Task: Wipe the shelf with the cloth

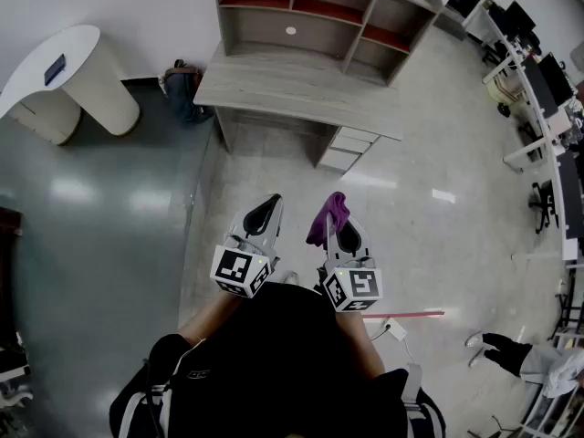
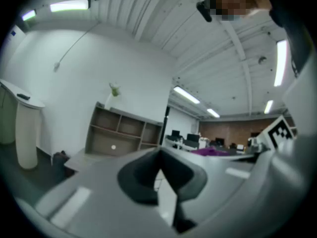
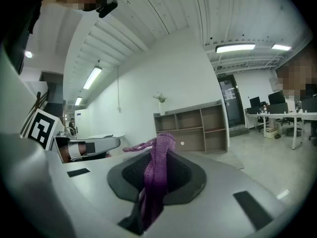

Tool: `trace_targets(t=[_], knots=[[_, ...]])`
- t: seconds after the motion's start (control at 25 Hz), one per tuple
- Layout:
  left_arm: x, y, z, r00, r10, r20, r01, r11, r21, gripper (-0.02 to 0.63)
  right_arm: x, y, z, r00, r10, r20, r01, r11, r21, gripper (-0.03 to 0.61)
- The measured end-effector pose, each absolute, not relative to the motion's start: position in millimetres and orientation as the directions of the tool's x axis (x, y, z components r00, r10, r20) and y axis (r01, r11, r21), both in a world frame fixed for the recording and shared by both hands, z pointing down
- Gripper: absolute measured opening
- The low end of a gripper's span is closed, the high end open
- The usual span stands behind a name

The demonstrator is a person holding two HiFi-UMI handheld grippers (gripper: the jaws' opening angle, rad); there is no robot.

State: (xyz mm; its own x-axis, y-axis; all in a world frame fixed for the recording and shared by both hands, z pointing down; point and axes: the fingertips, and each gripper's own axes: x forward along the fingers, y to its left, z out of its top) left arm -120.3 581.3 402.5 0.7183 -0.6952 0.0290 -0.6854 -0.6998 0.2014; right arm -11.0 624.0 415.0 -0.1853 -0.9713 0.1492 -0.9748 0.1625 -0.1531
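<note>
- Glossy office floor (image 1: 109,208) lay between the operator and the wall, with rows of workstations (image 1: 538,89) along the right side of the room.
- At the centre of the scene, the right gripper (image 1: 338,219) was clenched on a purple cloth (image 3: 154,180). The fabric was pinched between the dark pads (image 3: 183,175), and a loose end bunched up above the tips.
- Just beside it, the left gripper (image 1: 266,210) was held level with its partner. Its jaws were drawn together on nothing, and only floor showed past them.
- Both tools were raised in front of the operator's dark-clothed torso (image 1: 274,363) and pointed toward the furniture ahead.
- Farther out, well apart from either gripper, stood the shelf (image 1: 319,12). It was a grey-wood unit of open compartments with reddish boards, set above a desk top (image 1: 292,85) and a stack of drawers (image 1: 351,149).
- A white curved counter (image 1: 64,76) stood to the left of the unit, and a dark bag (image 1: 182,89) lay on the floor between them.
- By appearances the job had reached only its approach. The cloth was in hand, but it was touching no surface, so closing the gap and wiping every compartment all seemed left to do.
</note>
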Motion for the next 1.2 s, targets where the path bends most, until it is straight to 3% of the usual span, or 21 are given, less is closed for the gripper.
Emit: trace_targets(t=[1.2], knots=[[-68.9, 597.7, 413.0, 0.697, -0.715, 0.050, -0.708, -0.676, 0.203, 0.005, 39.0, 635.5, 427.9, -0.236, -0.962, 0.134, -0.958, 0.208, -0.199, 0.049]])
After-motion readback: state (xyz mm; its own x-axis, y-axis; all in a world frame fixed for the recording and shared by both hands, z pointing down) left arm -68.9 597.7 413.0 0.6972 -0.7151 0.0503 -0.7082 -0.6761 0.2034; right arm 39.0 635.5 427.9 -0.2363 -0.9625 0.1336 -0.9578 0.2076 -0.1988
